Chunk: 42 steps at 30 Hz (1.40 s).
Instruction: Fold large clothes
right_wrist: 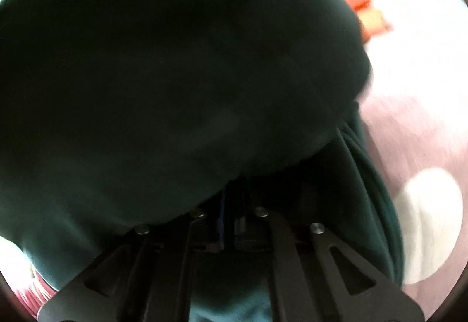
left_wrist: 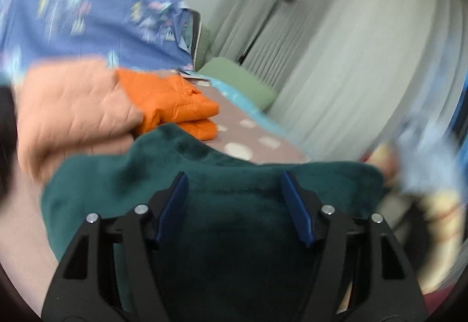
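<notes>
A dark teal fleece garment (left_wrist: 222, 175) lies bunched on the bed right in front of my left gripper (left_wrist: 234, 181). The left gripper is open, its blue pads (left_wrist: 175, 199) spread wide above the fleece with nothing between them. In the right wrist view the same teal garment (right_wrist: 175, 73) fills almost the whole frame and drapes over my right gripper (right_wrist: 231, 205). The right jaws stand close together with the fleece bunched at them; their tips are hidden under the cloth.
A folded orange jacket (left_wrist: 172, 102) and a peach quilted piece (left_wrist: 73, 111) lie on the pink polka-dot bed sheet (left_wrist: 248, 132). A blue patterned duvet (left_wrist: 96, 26) and a green pillow (left_wrist: 239, 79) sit behind. White curtains (left_wrist: 351, 58) hang at the right.
</notes>
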Each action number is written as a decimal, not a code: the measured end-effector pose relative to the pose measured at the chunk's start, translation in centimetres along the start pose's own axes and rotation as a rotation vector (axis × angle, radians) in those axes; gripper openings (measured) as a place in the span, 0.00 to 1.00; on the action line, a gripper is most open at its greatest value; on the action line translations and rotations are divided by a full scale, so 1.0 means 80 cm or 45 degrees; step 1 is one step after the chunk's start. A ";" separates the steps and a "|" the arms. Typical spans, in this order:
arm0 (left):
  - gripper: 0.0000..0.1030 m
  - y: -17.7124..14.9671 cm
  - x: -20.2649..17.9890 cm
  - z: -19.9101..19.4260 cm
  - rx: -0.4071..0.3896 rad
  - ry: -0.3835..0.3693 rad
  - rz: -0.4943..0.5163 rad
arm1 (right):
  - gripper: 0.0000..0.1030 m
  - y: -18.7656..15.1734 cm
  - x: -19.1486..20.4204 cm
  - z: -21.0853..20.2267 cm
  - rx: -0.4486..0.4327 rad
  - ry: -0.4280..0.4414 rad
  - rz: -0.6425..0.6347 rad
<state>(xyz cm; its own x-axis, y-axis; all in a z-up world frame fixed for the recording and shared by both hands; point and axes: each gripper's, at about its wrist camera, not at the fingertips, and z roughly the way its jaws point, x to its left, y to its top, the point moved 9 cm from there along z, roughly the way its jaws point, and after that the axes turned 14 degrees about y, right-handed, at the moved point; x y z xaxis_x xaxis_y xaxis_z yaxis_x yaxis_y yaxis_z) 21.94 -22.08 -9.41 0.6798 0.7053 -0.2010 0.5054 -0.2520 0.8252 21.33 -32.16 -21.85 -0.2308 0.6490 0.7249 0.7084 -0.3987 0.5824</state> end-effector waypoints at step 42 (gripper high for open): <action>0.23 -0.044 0.009 0.190 0.500 0.428 0.537 | 0.00 -0.093 0.013 -0.102 -0.033 -0.502 -0.125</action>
<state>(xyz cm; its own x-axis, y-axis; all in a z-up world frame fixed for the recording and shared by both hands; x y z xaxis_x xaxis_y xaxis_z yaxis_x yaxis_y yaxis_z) 28.74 -30.76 -20.51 0.6912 0.6454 0.3250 0.4317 -0.7295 0.5305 10.40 -33.79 -22.41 -0.0192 0.8816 0.4716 0.6775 -0.3354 0.6546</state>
